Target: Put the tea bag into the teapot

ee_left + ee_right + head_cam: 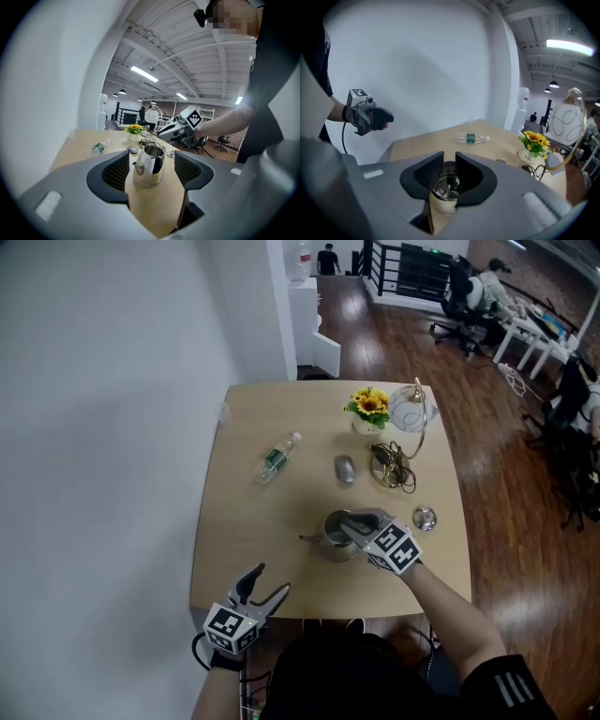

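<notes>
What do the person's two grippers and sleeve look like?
Both the left gripper and right gripper have grey bodies, black jaws with a grid texture and a cube with black-and-white square markers. A black cable loops by the left one. The right sleeve is black with white stripes.

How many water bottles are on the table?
1. The water bottle lies on its side on the left part of the table, beyond the teapot. The whole tabletop shows, so none seems hidden.

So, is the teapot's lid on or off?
Off. The teapot stands open below the right gripper; the lid lies apart on the table.
</notes>
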`<state>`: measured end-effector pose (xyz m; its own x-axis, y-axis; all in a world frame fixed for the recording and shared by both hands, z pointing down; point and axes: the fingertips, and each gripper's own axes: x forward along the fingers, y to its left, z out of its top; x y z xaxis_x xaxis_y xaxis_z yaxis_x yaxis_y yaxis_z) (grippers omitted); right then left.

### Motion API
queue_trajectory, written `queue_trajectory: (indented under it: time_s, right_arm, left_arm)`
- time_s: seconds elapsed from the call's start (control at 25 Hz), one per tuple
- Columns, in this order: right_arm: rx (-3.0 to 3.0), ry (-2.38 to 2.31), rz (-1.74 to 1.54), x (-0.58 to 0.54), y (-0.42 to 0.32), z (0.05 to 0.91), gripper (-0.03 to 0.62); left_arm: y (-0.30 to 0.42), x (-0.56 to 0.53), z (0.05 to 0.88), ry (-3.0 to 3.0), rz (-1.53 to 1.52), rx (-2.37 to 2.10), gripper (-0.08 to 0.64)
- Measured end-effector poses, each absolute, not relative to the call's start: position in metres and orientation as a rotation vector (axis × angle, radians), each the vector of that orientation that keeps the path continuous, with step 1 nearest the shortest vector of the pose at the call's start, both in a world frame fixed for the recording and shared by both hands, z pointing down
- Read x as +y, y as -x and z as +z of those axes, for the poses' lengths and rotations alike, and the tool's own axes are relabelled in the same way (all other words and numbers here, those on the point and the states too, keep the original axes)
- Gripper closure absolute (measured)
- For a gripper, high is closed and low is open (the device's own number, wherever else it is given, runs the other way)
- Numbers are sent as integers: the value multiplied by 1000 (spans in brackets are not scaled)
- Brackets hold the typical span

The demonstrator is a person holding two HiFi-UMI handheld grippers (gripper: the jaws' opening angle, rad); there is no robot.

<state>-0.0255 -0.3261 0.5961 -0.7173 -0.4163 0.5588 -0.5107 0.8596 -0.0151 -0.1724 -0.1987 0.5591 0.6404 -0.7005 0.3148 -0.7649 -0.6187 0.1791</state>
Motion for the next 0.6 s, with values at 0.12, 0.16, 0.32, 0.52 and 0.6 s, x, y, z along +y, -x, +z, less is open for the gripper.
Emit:
queue_trajectory:
  time_s: [0.12,0.16,0.32,0.52,0.6]
  right_arm:
    - [-2524,-712,247,-313,17,575,503]
    - [-2543,-729,265,-308,13,568,503]
    - [-2605,-832,326,-280,-4,541,506]
    - [-2647,-987,406,-239,-29,515,540]
    - [-2636,-1060,415,-223,-43,511,545]
  left_arm:
    - [166,-199,556,-2593,311,-1142,264]
    - [164,-198,556,-2605,309,-1125,264]
    - [157,-190,554,-2647,316,-1040,264]
    - [153,-174,554,-2704,342,-919,264]
    - [149,-168,555,-2715,344,-897,264]
